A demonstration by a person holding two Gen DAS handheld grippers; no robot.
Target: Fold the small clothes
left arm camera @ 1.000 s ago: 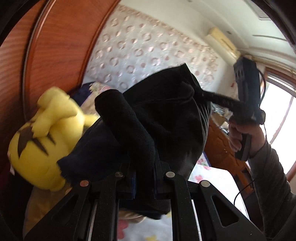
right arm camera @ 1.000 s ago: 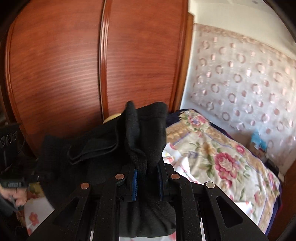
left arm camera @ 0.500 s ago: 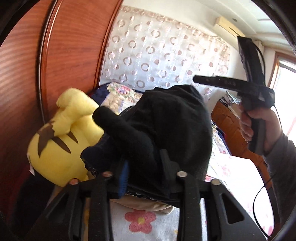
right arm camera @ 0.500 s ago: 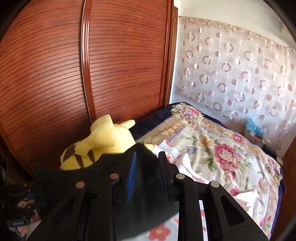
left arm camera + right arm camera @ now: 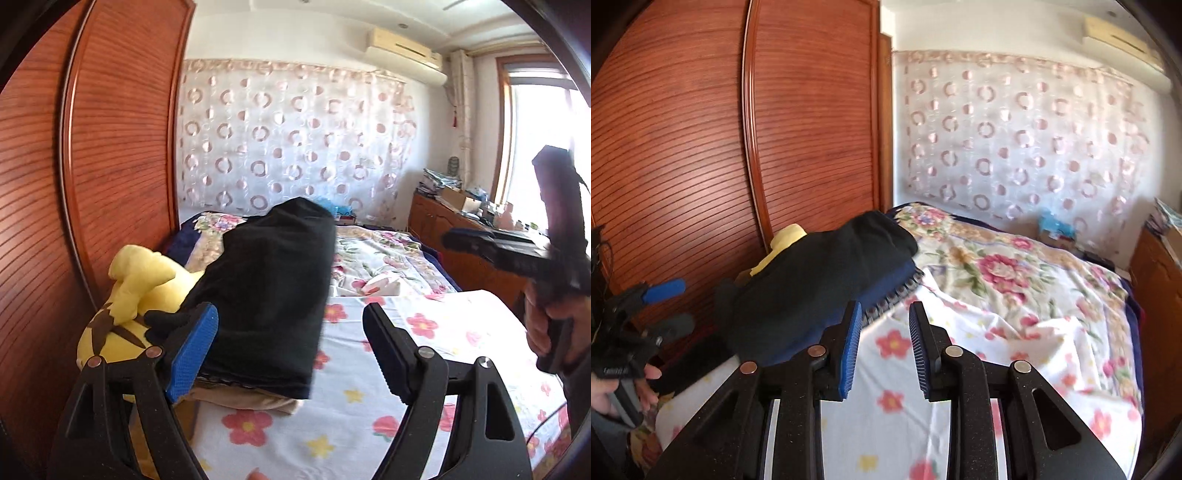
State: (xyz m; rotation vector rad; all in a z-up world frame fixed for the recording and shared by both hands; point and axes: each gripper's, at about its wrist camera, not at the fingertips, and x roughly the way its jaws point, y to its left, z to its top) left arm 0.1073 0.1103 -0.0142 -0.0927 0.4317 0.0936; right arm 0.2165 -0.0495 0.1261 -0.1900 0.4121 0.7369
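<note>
A folded black garment (image 5: 269,295) lay on top of a small pile at the wardrobe side of the bed (image 5: 369,424). Under it a dark blue piece (image 5: 886,284) with a patterned hem showed along one edge, and below that a beige layer (image 5: 251,400) poked out near the bed's front. A yellow plush toy (image 5: 125,295) with brown stripes sat squeezed between the pile and the reddish wooden wardrobe (image 5: 110,147), touching the black garment's side.

The left tool (image 5: 288,350) hung just in front of the pile with its jaws spread wide and nothing between them; its blue-padded finger sat close against the garment's near edge, though I could not tell whether it touched. The right tool (image 5: 884,350) was parted only a narrow way, also empty, its tips just short of the blue hem.

Beyond the pile the bed carried a white sheet with red flowers and, farther back, a floral quilt (image 5: 997,266). Behind the bed hung a sheer curtain (image 5: 295,140) with pink rings, an air conditioner (image 5: 402,55) above it. To the far side of the bed from the wardrobe stood a low wooden cabinet (image 5: 443,236) cluttered with papers and boxes, by a bright window (image 5: 535,129). Some writing showed on the left tool's handle in the right wrist view, too blurred to read.
</note>
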